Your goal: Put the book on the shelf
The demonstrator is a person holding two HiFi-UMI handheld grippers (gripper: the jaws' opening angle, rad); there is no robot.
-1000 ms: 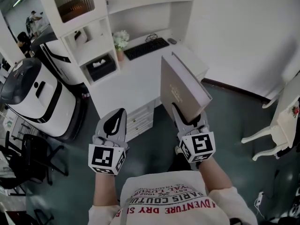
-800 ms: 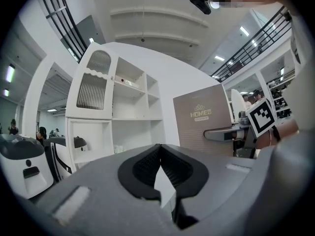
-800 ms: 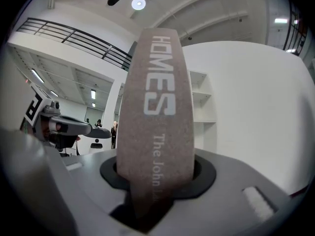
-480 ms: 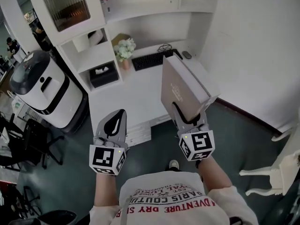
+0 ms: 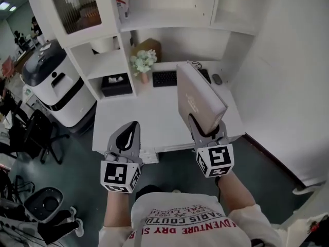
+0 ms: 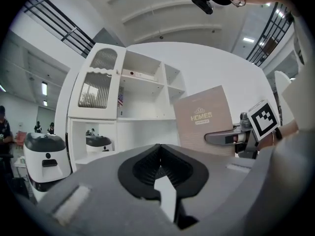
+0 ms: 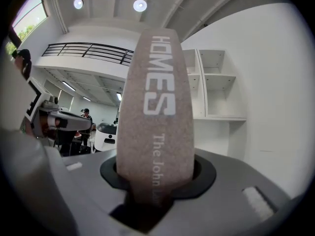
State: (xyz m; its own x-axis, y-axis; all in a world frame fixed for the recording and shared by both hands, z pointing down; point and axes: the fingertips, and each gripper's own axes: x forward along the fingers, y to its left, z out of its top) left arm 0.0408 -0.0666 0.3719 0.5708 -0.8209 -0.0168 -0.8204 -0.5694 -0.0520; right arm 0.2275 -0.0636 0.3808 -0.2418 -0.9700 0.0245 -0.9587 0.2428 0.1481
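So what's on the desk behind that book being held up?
A black keyboard lies behind the book, which covers part of it. A mouse sits to its right, flowers to its left. Anything else behind the cover is hidden.

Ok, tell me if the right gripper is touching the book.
Touching. The right gripper clamps the book: its own view shows the spine wedged between both jaws, and the head view shows the book standing up from them.
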